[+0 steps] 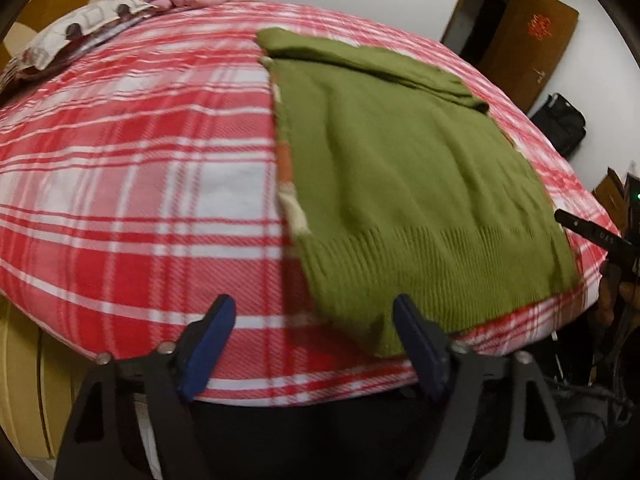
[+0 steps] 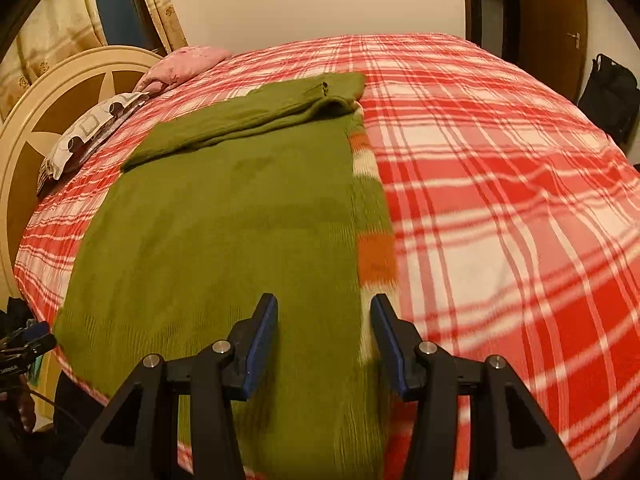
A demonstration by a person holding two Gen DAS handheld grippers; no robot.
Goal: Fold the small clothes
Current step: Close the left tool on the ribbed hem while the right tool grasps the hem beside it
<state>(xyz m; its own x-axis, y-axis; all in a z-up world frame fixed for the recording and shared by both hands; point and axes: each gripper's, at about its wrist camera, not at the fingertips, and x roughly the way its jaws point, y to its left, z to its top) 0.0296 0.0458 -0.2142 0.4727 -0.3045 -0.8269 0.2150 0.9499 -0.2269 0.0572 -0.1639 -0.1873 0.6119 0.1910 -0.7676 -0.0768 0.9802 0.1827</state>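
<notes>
On the bed: the green sweater (image 2: 224, 216) lay flat on the red plaid blanket (image 2: 500, 184), one sleeve folded across its top, hem toward the near edge.
Left gripper (image 1: 314, 322): jaws stood apart and empty above the hem's corner, one finger over bare blanket, the other at the sweater's edge.
Right gripper (image 2: 324, 320): jaws were partly open, holding nothing, straddling the hem where green meets an orange-and-cream strip (image 2: 374, 256).
Risk: a pinch here would probably catch only the top layer, or blanket along with knit, so the fold would drag crooked.
Risk, second: both views were blurred, so a hasty closure might miss the edge altogether.
Right view only: a headboard (image 2: 52, 120) and curtains showed at left.
Left view only: a brown door (image 1: 528, 44) and the tip of the other tool showed at right.
</notes>
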